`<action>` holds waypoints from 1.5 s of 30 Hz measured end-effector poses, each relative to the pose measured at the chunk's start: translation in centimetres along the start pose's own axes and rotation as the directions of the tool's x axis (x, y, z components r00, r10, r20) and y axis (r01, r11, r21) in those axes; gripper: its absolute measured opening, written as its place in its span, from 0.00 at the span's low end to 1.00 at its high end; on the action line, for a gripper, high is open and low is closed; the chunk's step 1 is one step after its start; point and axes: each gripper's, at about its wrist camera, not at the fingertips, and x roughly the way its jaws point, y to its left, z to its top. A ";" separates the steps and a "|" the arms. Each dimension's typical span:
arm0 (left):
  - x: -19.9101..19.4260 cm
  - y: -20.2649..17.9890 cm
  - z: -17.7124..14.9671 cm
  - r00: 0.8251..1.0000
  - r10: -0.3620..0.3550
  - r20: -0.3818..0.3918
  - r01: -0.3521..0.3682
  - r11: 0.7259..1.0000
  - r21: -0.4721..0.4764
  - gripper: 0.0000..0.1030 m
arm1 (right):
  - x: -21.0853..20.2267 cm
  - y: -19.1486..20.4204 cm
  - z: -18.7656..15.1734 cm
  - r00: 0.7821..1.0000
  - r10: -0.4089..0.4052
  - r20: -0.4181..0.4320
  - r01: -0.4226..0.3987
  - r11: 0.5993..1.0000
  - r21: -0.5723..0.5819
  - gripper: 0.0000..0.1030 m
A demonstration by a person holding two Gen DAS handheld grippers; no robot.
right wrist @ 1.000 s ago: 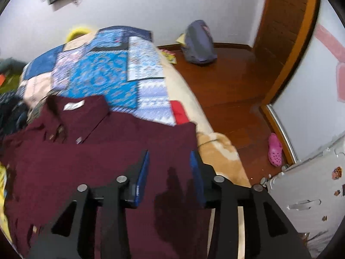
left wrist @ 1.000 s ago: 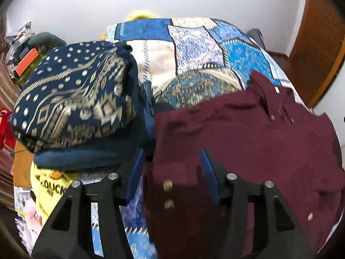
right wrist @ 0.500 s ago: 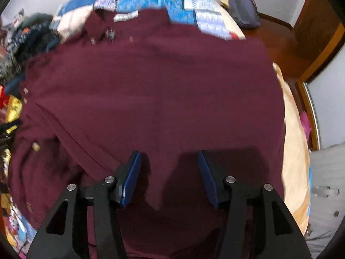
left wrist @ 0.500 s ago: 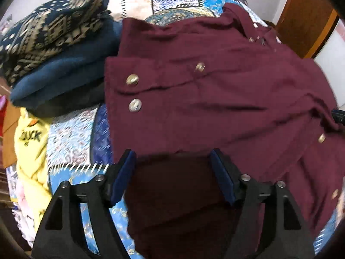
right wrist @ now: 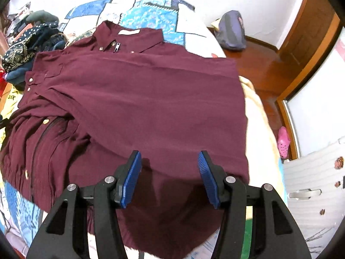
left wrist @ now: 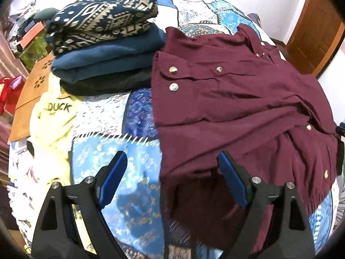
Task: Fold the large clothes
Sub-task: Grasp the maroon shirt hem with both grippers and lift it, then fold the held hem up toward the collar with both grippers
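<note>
- Your maroon shirt (right wrist: 138,99) lies spread on the bed (left wrist: 138,155), a soft woven cloth with small creases, a flat collar at its far end and round metal snap buttons (left wrist: 173,87) on the cuff that is folded across its front.
- A pale label (right wrist: 129,31) sits inside the shirt's collar; its writing is too small to read.
- The bed beside the shirt wears a patchwork cover of blue, white and gold printed squares.
- Just to the left of the shirt, in the left wrist view, stands a stack of folded clothes (left wrist: 103,49): a navy piece with a cream geometric print on top, a thick plain blue one under it, a dark one at the bottom.
- Nearer you than that stack, left of the shirt, lies a crumpled yellow garment (left wrist: 54,116) printed with black letters that read "DUCK".
- Your left gripper (left wrist: 172,179) has its jaws released and has just been widening them; they straddle the shirt's near left edge, and the ribbed blue pads do not press the cloth.
- Your right gripper (right wrist: 170,178) also stands released above the shirt's near hem, jaws about half apart after opening, with cloth below them but nothing gripped.
- On the wooden floor right of the shirt lie a grey bag (right wrist: 231,31) and a pink clog (right wrist: 283,141).
</note>
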 end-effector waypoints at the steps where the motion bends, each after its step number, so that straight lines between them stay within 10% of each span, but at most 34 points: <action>1: -0.3 0.1 -0.3 1.000 -0.005 -0.004 0.005 1.000 -0.004 0.84 | -0.3 -0.3 -0.3 1.000 -0.001 0.009 0.001 1.000 0.009 0.49; 12: -0.6 -0.1 -3.8 0.977 -0.180 -0.113 0.174 0.983 -0.066 0.84 | -0.4 -3.4 -5.2 0.999 0.016 -0.039 -0.011 0.992 0.125 0.49; 22: 1.9 -0.8 -5.7 0.910 -0.373 -0.181 0.327 0.914 -0.239 0.84 | 1.3 -5.2 -7.9 0.983 0.164 -0.088 -0.131 0.945 0.300 0.49; 26: 1.8 -1.1 -5.9 0.835 -0.523 -0.171 0.458 0.833 -0.310 0.84 | 2.1 -5.7 -7.6 0.965 0.258 -0.042 -0.224 0.899 0.378 0.52; 32: 0.3 -4.4 -5.2 0.870 -0.466 -0.159 0.442 0.882 -0.165 0.71 | 2.1 -4.4 -6.8 0.959 0.284 0.002 -0.266 0.894 0.360 0.17; 37: -1.1 -5.9 -3.8 0.894 -0.435 -0.110 0.426 0.899 -0.098 0.42 | -0.8 -3.5 -4.4 0.961 0.259 0.094 -0.274 0.926 0.261 0.13; 45: -5.5 -4.7 2.2 0.867 -0.493 0.072 0.498 0.863 -0.085 0.32 | -5.4 -4.3 2.0 0.927 0.265 0.266 -0.318 0.931 0.178 0.11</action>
